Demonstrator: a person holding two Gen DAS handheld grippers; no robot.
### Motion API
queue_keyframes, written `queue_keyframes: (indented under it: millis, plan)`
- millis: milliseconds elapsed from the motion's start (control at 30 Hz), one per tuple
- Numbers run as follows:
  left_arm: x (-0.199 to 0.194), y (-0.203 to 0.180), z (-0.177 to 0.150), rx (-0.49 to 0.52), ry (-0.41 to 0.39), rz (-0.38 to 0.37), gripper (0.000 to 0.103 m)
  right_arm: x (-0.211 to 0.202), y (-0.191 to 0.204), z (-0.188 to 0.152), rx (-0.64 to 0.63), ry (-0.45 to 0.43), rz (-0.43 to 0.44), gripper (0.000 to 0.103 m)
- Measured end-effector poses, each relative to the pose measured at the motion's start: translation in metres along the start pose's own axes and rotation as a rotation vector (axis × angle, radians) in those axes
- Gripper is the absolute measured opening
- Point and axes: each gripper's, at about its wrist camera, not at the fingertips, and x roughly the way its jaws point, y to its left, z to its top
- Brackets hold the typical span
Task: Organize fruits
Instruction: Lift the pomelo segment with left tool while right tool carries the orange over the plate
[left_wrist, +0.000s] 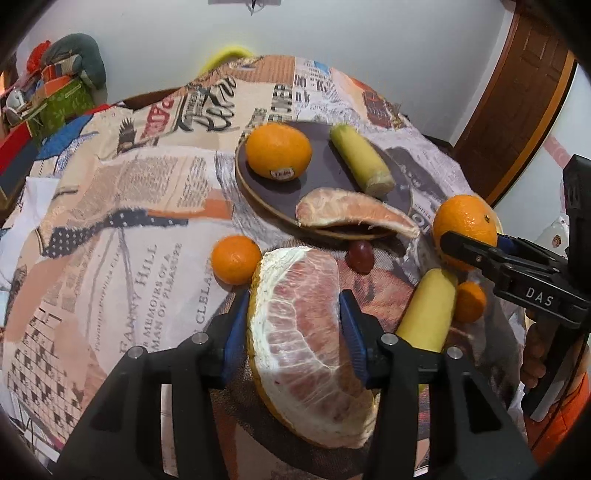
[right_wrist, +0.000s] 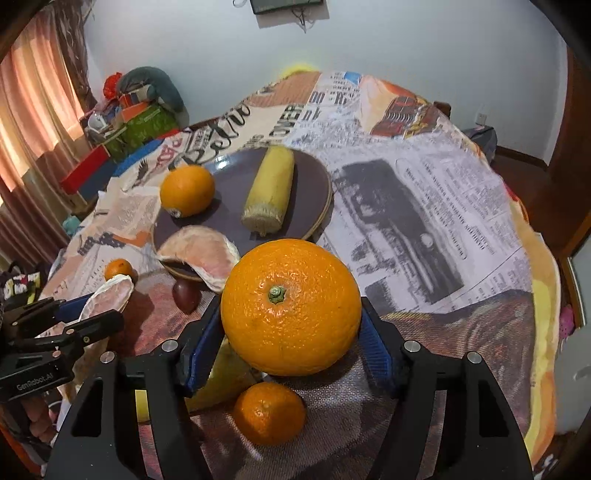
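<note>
Pomelo wedge (left_wrist: 306, 339): peeled, pink, clamped in left claw (left_wrist: 291, 332) | right claw (right_wrist: 291, 325) grips orange (right_wrist: 291, 306)

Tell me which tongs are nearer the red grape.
Left. The left tongs, shut on a pomelo wedge, sit just before the grape; the right tongs hold an orange further off.

Soft, even daylight fills the room, warmest where it glows through the curtains (right_wrist: 33, 122) at the upper left of the right wrist view. Shadows under the fruit are faint and short. A small highlight sits on the dark plate (right_wrist: 225, 162). Both views bow strongly outward, with black vignetted corners; the edges smear slightly.
</note>
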Motion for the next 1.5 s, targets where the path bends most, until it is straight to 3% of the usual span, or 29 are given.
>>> queue_keyframes:
  millis: [300, 633, 1100, 1500]
  plan:
    - [-0.029, -0.009, 0.029, 0.025, -0.105, -0.004, 0.048, -0.023, 0.001, 0.015, -0.012, -0.076, -0.01, 0.065]
    - [-0.031, -0.016, 0.071, 0.051, -0.185, -0.017, 0.048, -0.02, -0.001, 0.034, -0.021, -0.114, -0.016, 0.065]
    - [0.011, -0.025, 0.116, 0.08, -0.201, -0.022, 0.048, 0.012, -0.016, 0.063, -0.033, -0.115, -0.027, 0.065]
    - [0.056, -0.027, 0.141, 0.094, -0.161, -0.015, 0.048, 0.051, -0.023, 0.084, -0.073, -0.079, -0.036, 0.065]
